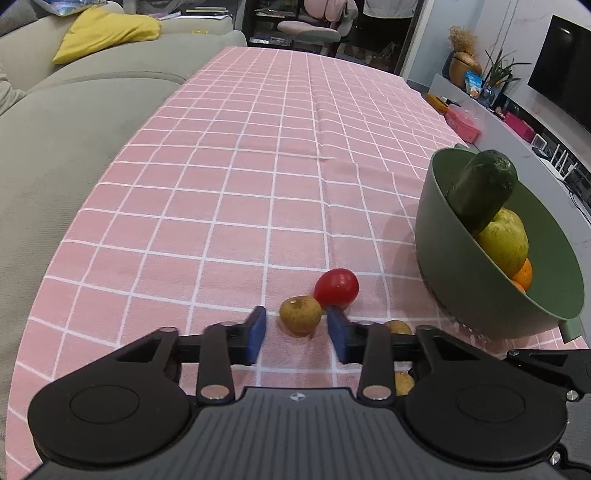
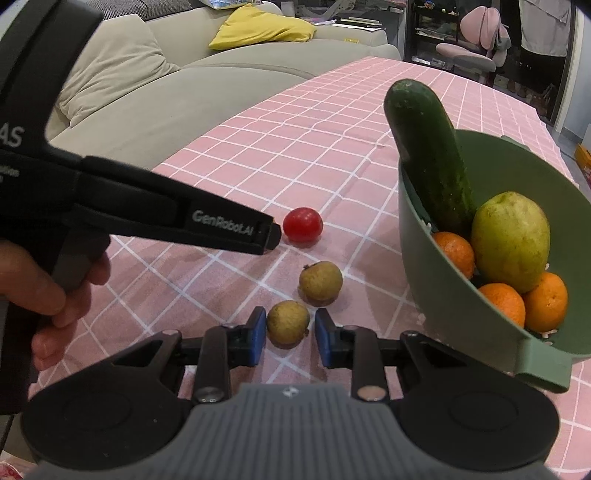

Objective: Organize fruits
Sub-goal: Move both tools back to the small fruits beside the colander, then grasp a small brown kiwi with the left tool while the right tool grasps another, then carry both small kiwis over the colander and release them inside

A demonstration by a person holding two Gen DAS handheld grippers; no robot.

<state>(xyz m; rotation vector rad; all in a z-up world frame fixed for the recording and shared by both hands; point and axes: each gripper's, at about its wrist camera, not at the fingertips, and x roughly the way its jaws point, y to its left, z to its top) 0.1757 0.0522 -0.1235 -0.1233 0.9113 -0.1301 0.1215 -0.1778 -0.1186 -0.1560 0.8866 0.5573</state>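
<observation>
A green bowl (image 1: 480,291) (image 2: 436,280) on the pink checked tablecloth holds a cucumber (image 2: 428,158), a yellow-green fruit (image 2: 511,240) and several oranges (image 2: 502,299). A red tomato (image 1: 337,287) (image 2: 303,224) and small brown fruits lie on the cloth. My left gripper (image 1: 296,332) is open, with one brown fruit (image 1: 300,314) just ahead between its blue pads. My right gripper (image 2: 290,336) is open around another brown fruit (image 2: 288,322). A further brown fruit (image 2: 320,281) lies beyond it. The left gripper's body (image 2: 147,218) crosses the right wrist view.
A grey sofa (image 1: 55,129) with a yellow cushion (image 1: 107,31) runs along the table's left side. A low shelf with boxes and plants (image 1: 476,96) stands at the right. Two more brown fruits (image 1: 399,326) show under the left gripper's right finger.
</observation>
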